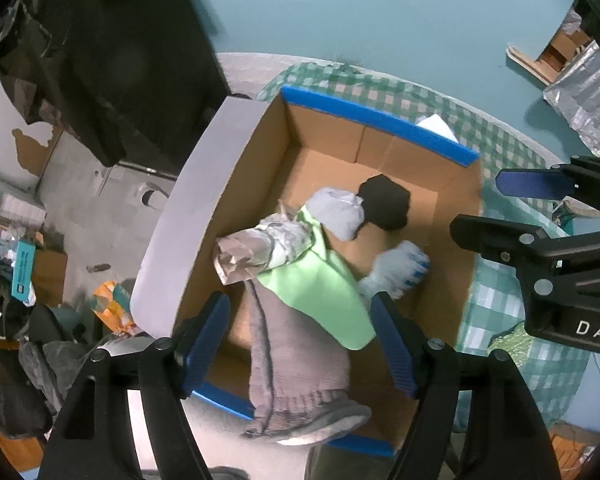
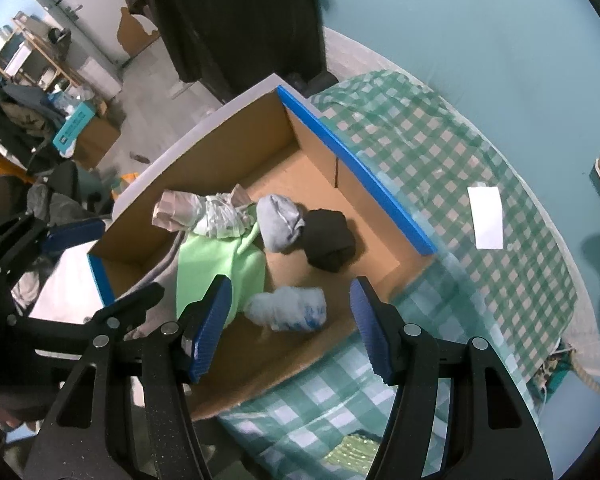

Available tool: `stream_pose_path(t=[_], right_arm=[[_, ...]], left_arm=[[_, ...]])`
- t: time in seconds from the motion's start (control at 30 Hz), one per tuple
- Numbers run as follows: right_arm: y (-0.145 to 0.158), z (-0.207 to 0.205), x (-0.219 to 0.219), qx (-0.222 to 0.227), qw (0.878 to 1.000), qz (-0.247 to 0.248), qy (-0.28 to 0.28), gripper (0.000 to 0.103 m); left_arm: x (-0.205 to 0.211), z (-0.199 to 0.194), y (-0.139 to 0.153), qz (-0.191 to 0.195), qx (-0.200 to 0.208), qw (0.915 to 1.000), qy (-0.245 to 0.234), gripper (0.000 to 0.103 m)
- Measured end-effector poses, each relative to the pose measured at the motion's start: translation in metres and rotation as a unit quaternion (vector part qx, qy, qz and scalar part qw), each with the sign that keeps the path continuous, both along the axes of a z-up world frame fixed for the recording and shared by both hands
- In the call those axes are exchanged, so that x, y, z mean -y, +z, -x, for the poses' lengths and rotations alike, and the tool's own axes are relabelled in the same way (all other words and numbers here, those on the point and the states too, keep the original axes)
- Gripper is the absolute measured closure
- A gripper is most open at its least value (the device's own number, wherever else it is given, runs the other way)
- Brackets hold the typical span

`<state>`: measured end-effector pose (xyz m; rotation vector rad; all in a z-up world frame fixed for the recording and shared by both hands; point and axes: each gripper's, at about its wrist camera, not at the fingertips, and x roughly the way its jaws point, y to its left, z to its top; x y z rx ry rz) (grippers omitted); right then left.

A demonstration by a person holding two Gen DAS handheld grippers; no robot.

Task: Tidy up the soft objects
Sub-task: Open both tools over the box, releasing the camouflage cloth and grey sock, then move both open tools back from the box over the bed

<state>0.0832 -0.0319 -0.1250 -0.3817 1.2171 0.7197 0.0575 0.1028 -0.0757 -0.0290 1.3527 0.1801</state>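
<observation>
An open cardboard box (image 1: 380,120) (image 2: 364,176) with blue-taped rims holds soft things: a grey knit cloth (image 1: 296,352) draped over its near rim, a light green cloth (image 1: 320,292) (image 2: 216,264), a silvery crumpled bundle (image 1: 260,248) (image 2: 204,212), a grey rolled sock (image 1: 336,212) (image 2: 278,220), a black rolled cloth (image 1: 386,202) (image 2: 326,242) and a white-and-blue bundle (image 1: 400,270) (image 2: 288,308). My left gripper (image 1: 300,344) is open and empty over the grey cloth. My right gripper (image 2: 290,328) is open and empty above the white-and-blue bundle; it also shows in the left wrist view (image 1: 500,204).
The box sits on a green checked cloth (image 2: 460,200) over a table. A white paper (image 2: 486,216) lies on the cloth to the right. A dark garment (image 1: 112,60) hangs behind. Clutter, a teal box (image 2: 74,130) and bags cover the floor at left.
</observation>
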Motion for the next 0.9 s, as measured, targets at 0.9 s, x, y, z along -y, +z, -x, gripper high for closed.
stream_pose_path(t=[0.9], right_arm=[[0.017, 0.012, 0.123, 0.017, 0.998, -0.007, -0.059, 0.04]], left_arm=[[0.107, 0.008, 0.026, -0.029, 0.017, 0.9924, -0.118, 0.027]])
